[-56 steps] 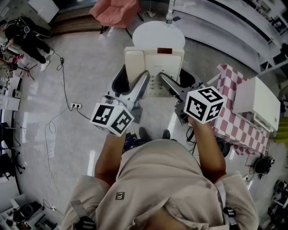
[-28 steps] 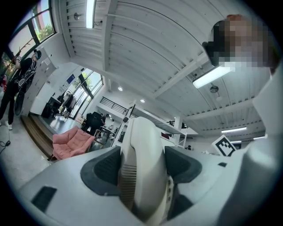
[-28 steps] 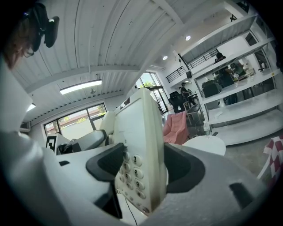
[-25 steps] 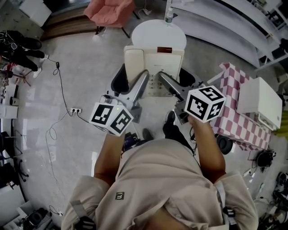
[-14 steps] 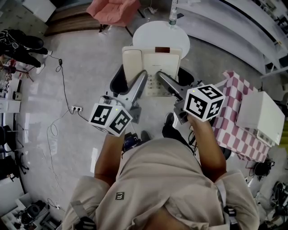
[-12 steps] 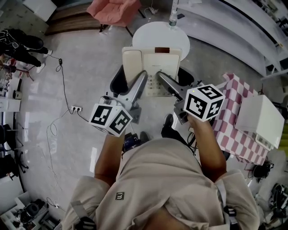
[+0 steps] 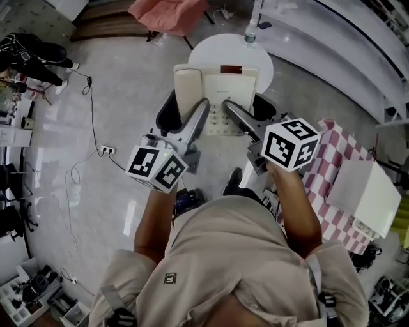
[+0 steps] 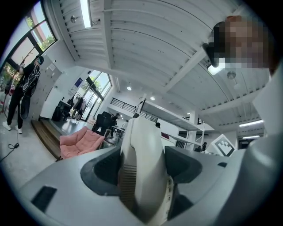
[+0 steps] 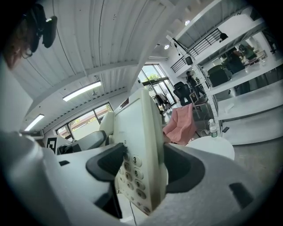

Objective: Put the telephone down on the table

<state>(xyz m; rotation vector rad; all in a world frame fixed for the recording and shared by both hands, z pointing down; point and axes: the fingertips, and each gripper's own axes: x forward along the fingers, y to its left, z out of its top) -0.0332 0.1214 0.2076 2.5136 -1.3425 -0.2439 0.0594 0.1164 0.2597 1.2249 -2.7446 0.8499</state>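
Note:
A cream desk telephone point(image 7: 220, 89) with its handset point(image 7: 188, 89) on the left side is held up in the air between both grippers, above the near edge of a round white table point(image 7: 262, 60). My left gripper point(image 7: 193, 121) is shut on the telephone's left side, over the handset point(image 8: 141, 170). My right gripper point(image 7: 238, 118) is shut on the right side, where the keypad point(image 9: 135, 181) shows between the jaws. Each gripper's marker cube point(image 7: 158, 168) sits near my hands.
A water bottle point(image 7: 251, 30) stands at the far edge of the round table. A pink chair point(image 7: 167, 13) lies beyond it. A red-and-white checked cloth point(image 7: 339, 185) with a white box point(image 7: 364, 195) is at the right. Cables and a power strip point(image 7: 107, 151) lie on the floor at left.
The view has shifted: the round table, checked cloth and white box have slid down and right relative to me. Both grippers keep the same hold on the telephone.

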